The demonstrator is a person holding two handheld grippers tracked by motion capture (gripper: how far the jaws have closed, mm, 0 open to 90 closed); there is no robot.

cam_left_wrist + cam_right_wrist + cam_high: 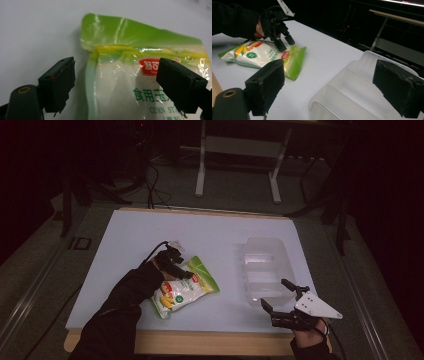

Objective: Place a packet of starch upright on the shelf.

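A green and white bag of corn starch (186, 289) lies flat on the white table, left of the middle. My left gripper (182, 271) stands open right over the bag's green top end, tilted down onto it. In the left gripper view the bag (120, 82) lies between and beyond the two spread jaws of the left gripper (116, 62); I cannot tell if they touch it. My right gripper (274, 292) is open at the near corner of a clear plastic container (265, 265). In the right gripper view nothing sits between the jaws of the right gripper (330, 65); beyond them are the container (352, 92), the bag (259, 56) and the left gripper (284, 42).
The table (150, 235) has a wooden front edge (200, 342) close to both hands. A white desk frame (237, 150) stands on the dark floor behind it. Cables run across the floor at the far left.
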